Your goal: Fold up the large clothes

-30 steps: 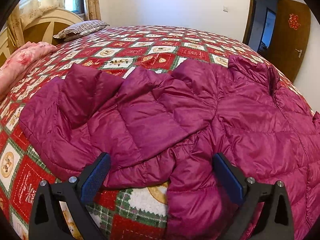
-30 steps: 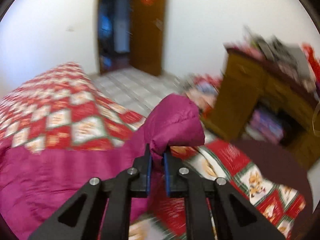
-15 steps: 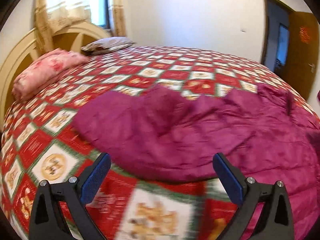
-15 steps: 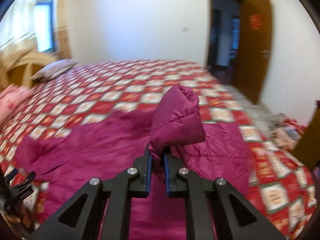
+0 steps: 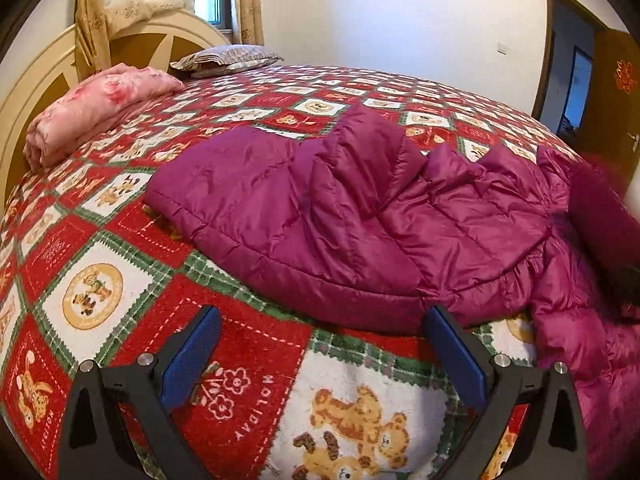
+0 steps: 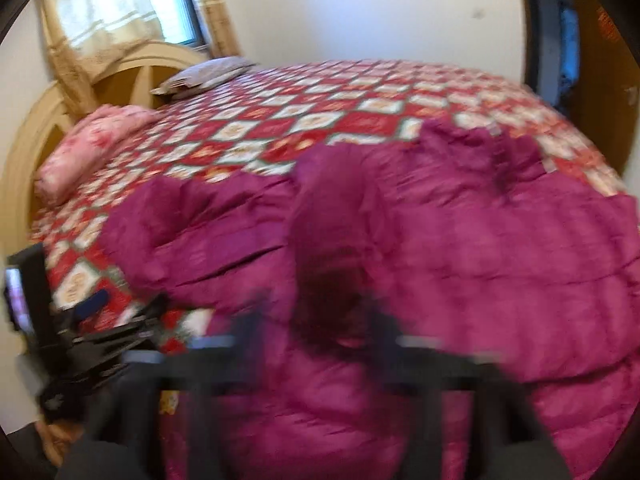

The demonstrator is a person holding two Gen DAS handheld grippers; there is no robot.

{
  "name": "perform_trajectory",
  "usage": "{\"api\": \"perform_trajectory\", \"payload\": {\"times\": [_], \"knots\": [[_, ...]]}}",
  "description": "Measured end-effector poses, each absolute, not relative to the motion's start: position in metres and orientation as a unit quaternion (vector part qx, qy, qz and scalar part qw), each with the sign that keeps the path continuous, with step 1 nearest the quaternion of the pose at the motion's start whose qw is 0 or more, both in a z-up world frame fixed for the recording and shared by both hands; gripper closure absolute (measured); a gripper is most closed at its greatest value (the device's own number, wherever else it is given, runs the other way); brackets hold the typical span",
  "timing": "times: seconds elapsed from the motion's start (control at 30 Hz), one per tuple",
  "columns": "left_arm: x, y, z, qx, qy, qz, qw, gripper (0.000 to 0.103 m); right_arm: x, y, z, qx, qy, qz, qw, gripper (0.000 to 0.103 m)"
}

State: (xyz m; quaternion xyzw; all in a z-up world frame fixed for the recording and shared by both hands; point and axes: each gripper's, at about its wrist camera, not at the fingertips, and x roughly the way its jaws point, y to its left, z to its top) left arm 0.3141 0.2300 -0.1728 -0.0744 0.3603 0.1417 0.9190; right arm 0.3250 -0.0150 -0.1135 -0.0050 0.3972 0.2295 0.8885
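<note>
We saw a magenta quilted down jacket [image 5: 360, 216] lying spread on a bed covered by a red, green and white teddy-bear quilt [image 5: 224, 396]. In the left wrist view, the jacket's long axis ran across the picture from left to right. Its hem end pointed left, toward the headboard side, and its bulkier part lay to the right, near the open doorway [image 5: 568, 76]. One sleeve was folded over the body and sloped toward the upper middle. The near edge of the jacket lay just beyond the tips of the left tool [image 5: 320, 344].

We held the left tool low over the quilt, pointing forward and slightly down at the jacket's near edge. Its two blue-padded fingers [image 5: 192, 356] stood wide apart, with only quilt between them and nothing gripped.

The right wrist view was heavily blurred. The right tool [image 6: 320, 340] pointed forward over the jacket's middle, with a bunched fold of magenta fabric [image 6: 332, 240] rising just ahead of its tips. Its fingers appeared set apart, but we could not tell how far open they were, or whether they gripped the fabric. The left tool showed as a dark shape at that view's left edge.

A rolled pink blanket [image 5: 96, 112] and a striped pillow [image 5: 228, 60] lay near the headboard, well apart from the jacket.
</note>
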Motion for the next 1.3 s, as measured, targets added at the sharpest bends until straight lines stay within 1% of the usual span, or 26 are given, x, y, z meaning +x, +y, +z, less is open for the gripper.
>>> {"api": "perform_trajectory", "payload": {"times": [0.03, 0.07, 0.1, 0.17, 0.2, 0.27, 0.33, 0.4, 0.43, 0.53, 0.57, 0.67, 0.73, 0.83, 0.9, 0.97, 1.03, 1.1, 1.17, 1.23, 1.3], "knots": [[0.314, 0.231, -0.173, -0.077, 0.361, 0.140, 0.919, 0.001, 0.321, -0.016, -0.110, 0.004, 0.397, 0.240, 0.886, 0.008], [0.314, 0.231, -0.172, -0.079, 0.363, 0.139, 0.918, 0.001, 0.313, -0.022, -0.100, 0.016, 0.381, 0.250, 0.890, 0.015], [0.314, 0.232, -0.172, -0.081, 0.365, 0.137, 0.917, 0.001, 0.309, -0.024, -0.094, 0.020, 0.371, 0.253, 0.893, 0.020], [0.314, 0.232, -0.167, -0.083, 0.370, 0.129, 0.916, 0.001, 0.299, -0.049, -0.072, 0.035, 0.348, 0.245, 0.904, 0.041], [0.313, 0.231, -0.161, -0.082, 0.369, 0.126, 0.917, 0.001, 0.297, -0.065, -0.064, 0.043, 0.342, 0.234, 0.909, 0.043], [0.310, 0.226, -0.144, -0.071, 0.348, 0.120, 0.927, 0.001, 0.302, -0.101, -0.053, 0.058, 0.335, 0.194, 0.920, 0.044], [0.309, 0.214, -0.122, -0.052, 0.321, 0.107, 0.939, 0.001, 0.312, -0.134, -0.048, 0.057, 0.330, 0.147, 0.931, 0.044], [0.317, 0.194, -0.099, -0.036, 0.300, 0.085, 0.950, 0.001, 0.333, -0.184, -0.050, 0.074, 0.332, 0.069, 0.938, 0.046], [0.321, 0.185, -0.091, -0.032, 0.294, 0.073, 0.952, 0.001, 0.342, -0.199, -0.052, 0.087, 0.335, 0.044, 0.937, 0.050], [0.347, 0.151, -0.076, -0.021, 0.293, 0.061, 0.954, 0.001, 0.371, -0.242, -0.076, 0.107, 0.369, -0.032, 0.923, 0.072], [0.356, 0.140, -0.075, -0.016, 0.298, 0.063, 0.952, 0.001, 0.381, -0.247, -0.091, 0.102, 0.388, -0.045, 0.915, 0.075], [0.381, 0.110, -0.086, 0.000, 0.320, 0.068, 0.945, 0.001, 0.389, -0.247, -0.125, 0.102, 0.423, -0.053, 0.899, 0.075], [0.392, 0.097, -0.103, 0.017, 0.344, 0.087, 0.935, 0.001, 0.387, -0.244, -0.141, 0.096, 0.425, -0.053, 0.898, 0.075], [0.401, 0.089, -0.141, 0.025, 0.396, 0.105, 0.912, 0.001, 0.382, -0.236, -0.142, 0.065, 0.414, -0.054, 0.906, 0.075], [0.396, 0.092, -0.155, 0.011, 0.399, 0.103, 0.911, 0.001, 0.382, -0.232, -0.139, 0.055, 0.420, -0.054, 0.904, 0.075], [0.396, 0.098, -0.158, -0.007, 0.403, 0.096, 0.910, 0.001, 0.378, -0.234, -0.130, 0.051, 0.418, -0.061, 0.905, 0.075], [0.399, 0.101, -0.162, -0.023, 0.412, 0.089, 0.907, 0.001, 0.370, -0.232, -0.120, 0.057, 0.392, -0.053, 0.917, 0.075], [0.400, 0.101, -0.163, -0.027, 0.415, 0.087, 0.905, 0.001, 0.366, -0.225, -0.118, 0.061, 0.384, -0.041, 0.920, 0.074], [0.400, 0.098, -0.164, -0.024, 0.414, 0.088, 0.906, 0.001, 0.369, -0.213, -0.132, 0.047, 0.401, -0.027, 0.914, 0.071], [0.401, 0.097, -0.164, -0.022, 0.414, 0.089, 0.906, 0.001, 0.373, -0.205, -0.152, 0.018, 0.406, -0.031, 0.913, 0.071], [0.400, 0.098, -0.163, -0.025, 0.414, 0.087, 0.906, 0.001, 0.374, -0.204, -0.150, 0.013, 0.401, -0.036, 0.915, 0.071]]}}
